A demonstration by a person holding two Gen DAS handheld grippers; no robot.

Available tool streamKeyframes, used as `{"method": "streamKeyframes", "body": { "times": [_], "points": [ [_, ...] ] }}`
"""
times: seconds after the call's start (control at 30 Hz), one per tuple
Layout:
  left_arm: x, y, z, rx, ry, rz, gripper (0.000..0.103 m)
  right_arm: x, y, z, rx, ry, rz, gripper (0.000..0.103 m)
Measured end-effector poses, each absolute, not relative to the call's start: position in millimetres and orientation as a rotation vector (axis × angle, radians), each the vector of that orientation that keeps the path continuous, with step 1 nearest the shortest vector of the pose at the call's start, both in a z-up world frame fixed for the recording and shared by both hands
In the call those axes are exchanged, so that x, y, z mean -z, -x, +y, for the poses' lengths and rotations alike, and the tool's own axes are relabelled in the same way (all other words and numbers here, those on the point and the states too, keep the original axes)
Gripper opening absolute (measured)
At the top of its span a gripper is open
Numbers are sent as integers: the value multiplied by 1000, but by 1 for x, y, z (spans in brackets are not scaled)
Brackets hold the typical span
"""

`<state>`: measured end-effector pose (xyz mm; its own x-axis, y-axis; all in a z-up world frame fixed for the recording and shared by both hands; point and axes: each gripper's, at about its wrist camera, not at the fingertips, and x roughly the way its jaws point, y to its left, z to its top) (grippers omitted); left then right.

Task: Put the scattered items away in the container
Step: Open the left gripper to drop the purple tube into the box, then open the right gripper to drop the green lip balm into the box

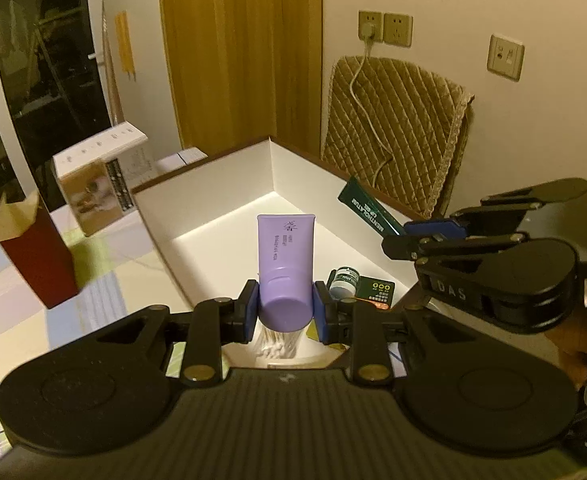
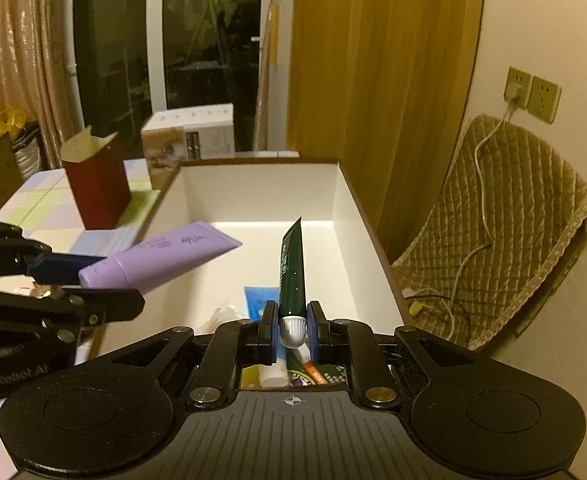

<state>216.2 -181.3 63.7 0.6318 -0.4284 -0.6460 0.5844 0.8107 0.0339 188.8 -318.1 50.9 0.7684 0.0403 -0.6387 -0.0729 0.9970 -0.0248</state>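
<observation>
Left claw [image 1: 285, 312]: pinching the purple tube [image 1: 285, 256] at its cap end, tube angled up and forward over the near end of the container.
Right claw [image 2: 292, 330]: pinching the dark green tube [image 2: 293, 264] just above its silver cap [image 2: 292, 332] — tail pointing up over the box interior.
Container [image 2: 345, 200]: white box with a brown rim, open top; far half of its floor bare, near end holds a blue tube [image 2: 259, 300] and small packets.
Edges: both tubes are inside the rim line, clear of the white walls.
Counter [image 1: 105, 260]: checked cloth; a red carton [image 1: 37, 256] and a white box [image 1: 101, 176] stand left of the container, apart from it.
Right side: a quilted chair back [image 2: 505, 232] stands just beside the container's long wall.
</observation>
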Motion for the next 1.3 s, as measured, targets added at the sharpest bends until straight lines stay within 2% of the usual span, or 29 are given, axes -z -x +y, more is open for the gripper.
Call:
{"method": "streamKeyframes", "body": {
  "times": [0.63,1.3],
  "points": [
    [-17,-258,-206,591,-237,753,23,-20,-233,-328,-74,41,765,17],
    [-14,-262,-197,552,-213,714,23,-11,-242,-330,-83,44,798,17]
  ]
}}
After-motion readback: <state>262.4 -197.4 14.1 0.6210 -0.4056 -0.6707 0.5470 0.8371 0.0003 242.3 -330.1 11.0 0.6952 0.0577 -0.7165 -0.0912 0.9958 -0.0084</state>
